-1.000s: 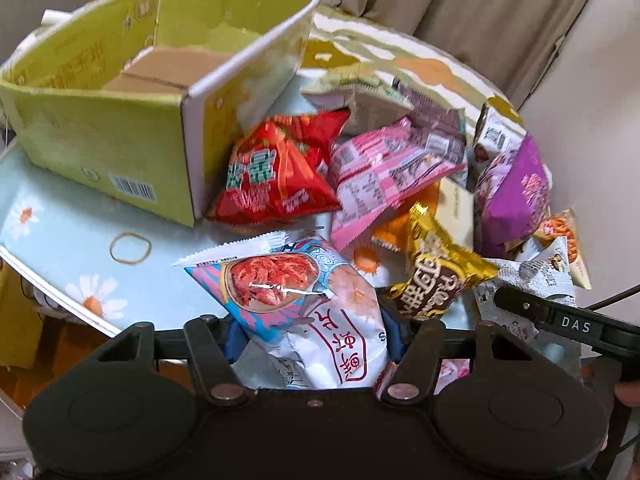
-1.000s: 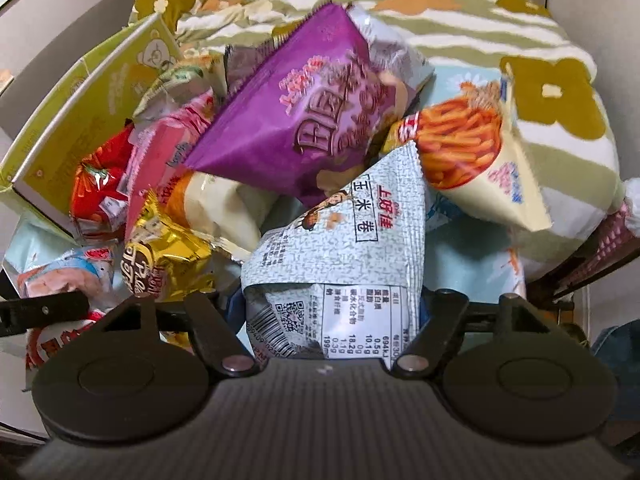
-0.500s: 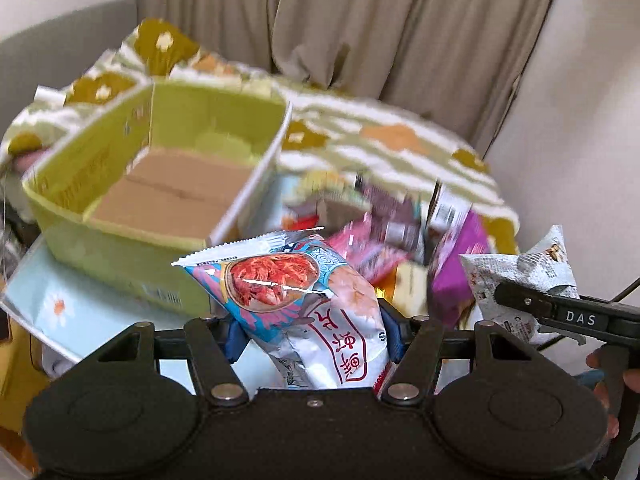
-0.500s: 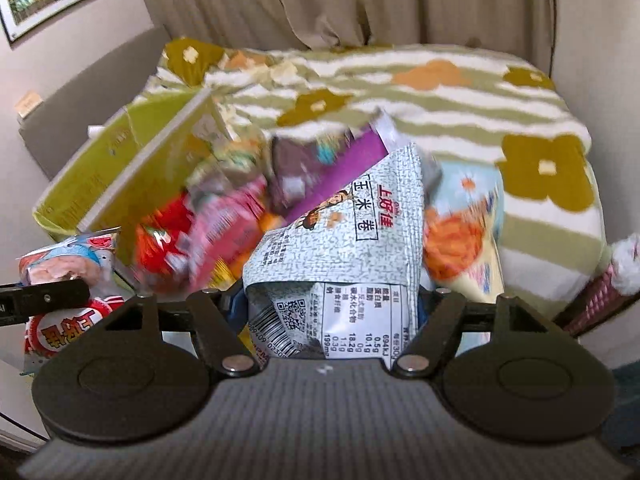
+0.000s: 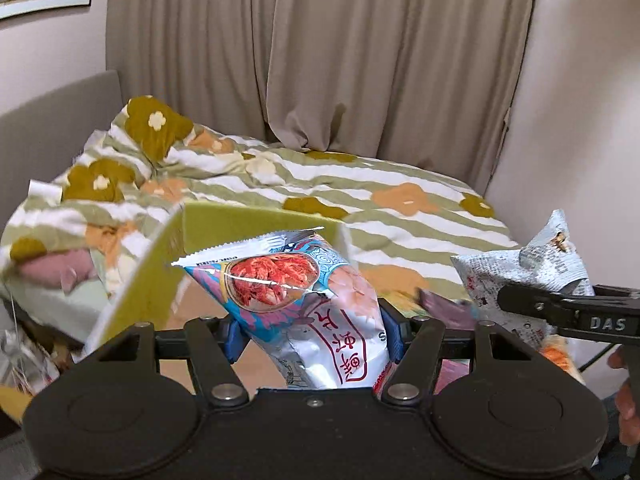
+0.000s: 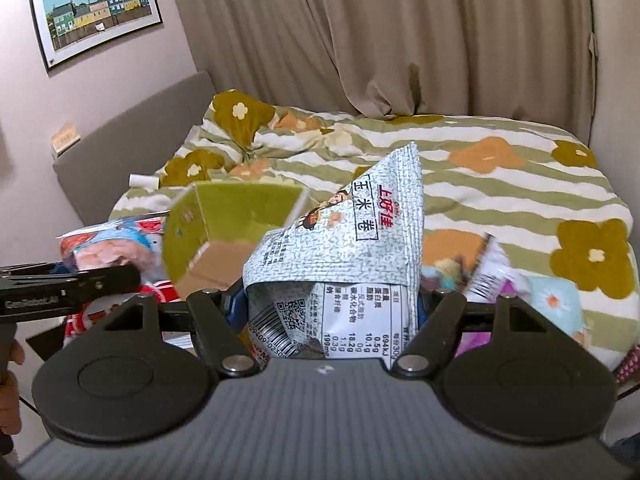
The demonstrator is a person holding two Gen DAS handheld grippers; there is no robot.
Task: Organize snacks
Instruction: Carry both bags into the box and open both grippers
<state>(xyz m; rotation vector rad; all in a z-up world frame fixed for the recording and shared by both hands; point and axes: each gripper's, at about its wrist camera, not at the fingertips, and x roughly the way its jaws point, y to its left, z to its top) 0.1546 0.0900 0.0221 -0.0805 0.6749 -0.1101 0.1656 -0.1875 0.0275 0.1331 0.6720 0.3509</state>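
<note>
**Beige curtains, striped bedding, and two snack bags pinched in mid-air**

Beige curtains (image 5: 360, 60) are hanging across the back of the room, reaching down behind a bed covered in a green-and-white striped quilt (image 6: 500, 200) with olive and orange flowers. A grey headboard (image 6: 132, 140) is standing against the pinkish wall, and a framed picture of coloured houses (image 6: 96, 12) is hanging above it.

Nearer, an open yellow-green cardboard box (image 5: 160, 280) is sitting below and ahead of both tools, its brown inner flaps showing; in the left wrist view its rim is lying partly behind the lifted bag. More snack packets (image 6: 492, 272), purple and pink, are lying blurred low on the right, on a pale blue cloth with daisies (image 6: 556, 300).

The left gripper (image 5: 312, 332) is pinching a blue, pink and white prawn snack bag (image 5: 304, 300) between its blue pads, the bag standing up with its serrated seal pointing upper left, in front of the box. The right gripper (image 6: 332, 308) is pinching a silver-grey corn roll bag (image 6: 344, 240), crumpled at the base, with its nutrition panel and barcode facing the camera and its tip pointing up over the quilt. Each bag is also showing at the edge of the other view, with the other tool's black finger crossing it.

A person's fingers (image 5: 626, 400) are showing at the right edge.
</note>
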